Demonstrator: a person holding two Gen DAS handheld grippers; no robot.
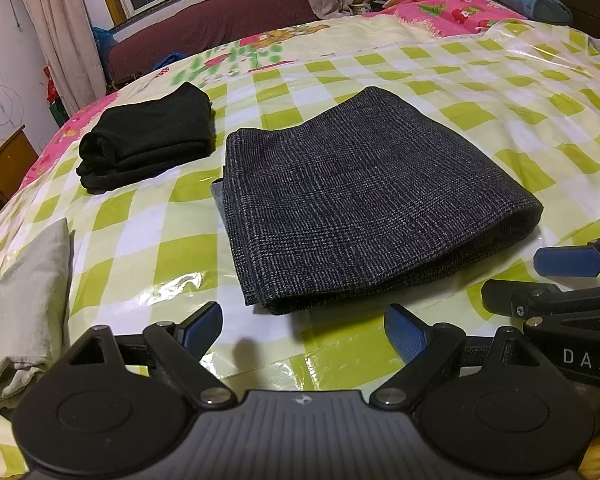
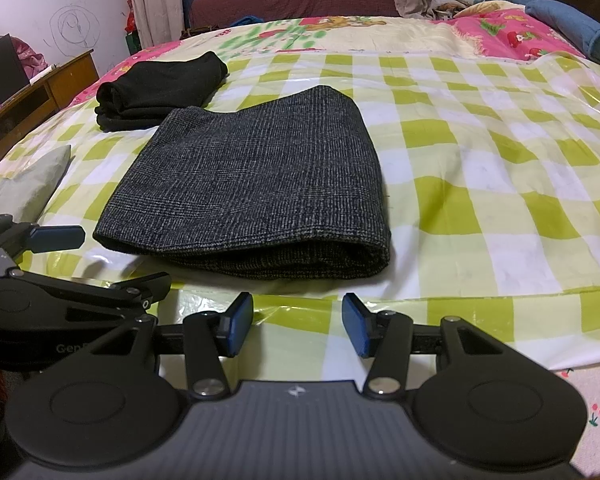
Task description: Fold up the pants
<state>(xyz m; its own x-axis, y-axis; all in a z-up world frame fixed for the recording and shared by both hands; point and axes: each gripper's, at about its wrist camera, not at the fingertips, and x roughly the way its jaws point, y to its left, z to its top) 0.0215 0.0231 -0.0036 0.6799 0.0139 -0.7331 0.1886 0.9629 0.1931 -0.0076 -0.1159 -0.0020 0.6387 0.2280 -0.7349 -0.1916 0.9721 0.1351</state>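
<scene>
2 claws, left claw (image 1: 303,332) & right claw (image 2: 297,330), both agape, empty; 1 folded grey pants (image 1: 364,196), 1 black bundle (image 1: 148,136).

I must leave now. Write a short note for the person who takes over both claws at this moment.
Left claw: open, empty, near the bed edge.
Right claw: open, empty, beside the left one.
Grey checked pants: folded into a compact stack on the green checked sheet, neither claw touching them.
Black garment: folded, behind the pants.
Done: the fold looks finished.
Left: perhaps only tidying.

Checked bed cover (image 1: 440,80), grey pants (image 1: 360,200), black garment (image 1: 148,136)
</scene>
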